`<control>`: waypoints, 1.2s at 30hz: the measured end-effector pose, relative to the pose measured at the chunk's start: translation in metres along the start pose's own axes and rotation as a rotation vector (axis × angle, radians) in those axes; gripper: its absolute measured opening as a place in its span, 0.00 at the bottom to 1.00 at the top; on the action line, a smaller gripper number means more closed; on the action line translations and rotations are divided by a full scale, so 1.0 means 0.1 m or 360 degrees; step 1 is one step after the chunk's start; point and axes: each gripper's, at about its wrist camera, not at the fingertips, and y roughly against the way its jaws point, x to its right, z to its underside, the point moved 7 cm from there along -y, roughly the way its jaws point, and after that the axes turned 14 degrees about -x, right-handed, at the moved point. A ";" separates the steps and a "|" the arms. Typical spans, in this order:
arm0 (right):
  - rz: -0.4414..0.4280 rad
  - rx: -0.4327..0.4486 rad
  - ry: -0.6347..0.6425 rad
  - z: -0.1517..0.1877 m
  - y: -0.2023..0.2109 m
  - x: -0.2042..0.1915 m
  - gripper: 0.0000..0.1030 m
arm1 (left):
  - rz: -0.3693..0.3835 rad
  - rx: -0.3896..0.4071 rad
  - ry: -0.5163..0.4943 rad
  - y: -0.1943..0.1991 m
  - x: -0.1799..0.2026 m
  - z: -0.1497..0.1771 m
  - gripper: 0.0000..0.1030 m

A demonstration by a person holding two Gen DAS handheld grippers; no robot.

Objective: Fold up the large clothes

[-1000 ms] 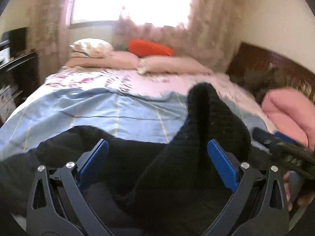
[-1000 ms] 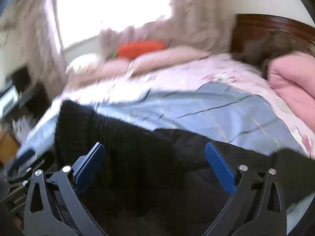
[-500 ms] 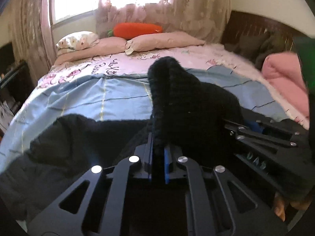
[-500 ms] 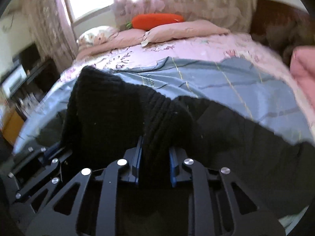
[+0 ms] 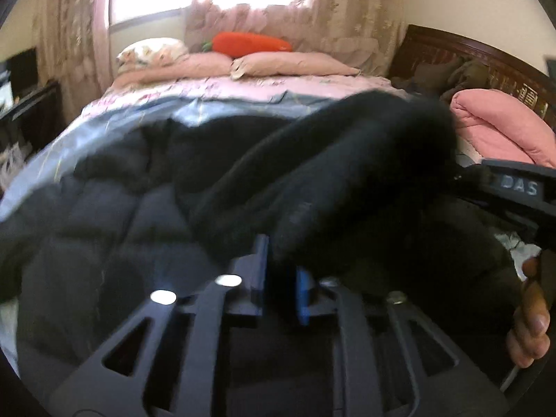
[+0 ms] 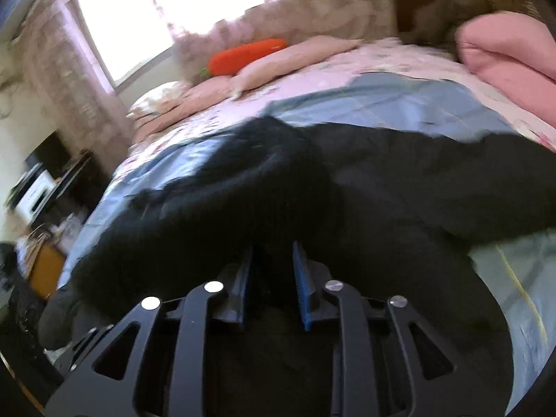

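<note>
So, quick status:
left gripper: a second earlier the jaws stood wide around the black knit; half a second earlier they were clamped on it; now they were opening, with a fold of the black garment between the blue pads (pads looked to be still touching it).
right gripper: same sequence; jaws were easing apart slightly, with dark cloth in the gap between them.
garment: it was draped over and ahead of both grippers, spread on the blue sheet of the bed.
meaning: the lifted edge had probably been carried forward and was being laid down (one fold nearly placed, by my read).
hidden: both frames were motion-blurred; fingertips were buried in black cloth, so real contact was unclear; garment outline, sleeves and hem couldn't be told; right hand showed only at the frame edge.
</note>
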 end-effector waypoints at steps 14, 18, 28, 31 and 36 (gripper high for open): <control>0.0262 0.0250 0.0127 -0.64 0.31 0.13 0.86 | 0.0269 0.0366 0.0325 0.71 -0.18 -0.57 0.98; 0.0162 -0.0065 0.0399 -0.20 -0.36 -0.13 0.86 | 0.0192 0.0324 0.0327 0.60 -0.13 -0.63 0.98; -0.0423 -0.0237 0.0459 0.67 -0.64 -0.68 0.87 | 0.0348 0.0107 0.0643 0.08 -0.73 -0.40 0.98; -0.0706 -0.0330 0.0449 0.67 -0.56 -0.75 0.99 | 0.0337 0.0008 0.0706 -0.13 -0.82 -0.38 0.98; -0.0712 -0.0332 0.0518 0.39 -0.31 -0.94 0.99 | 0.0008 -0.0307 0.0336 -0.70 -0.61 -0.23 0.98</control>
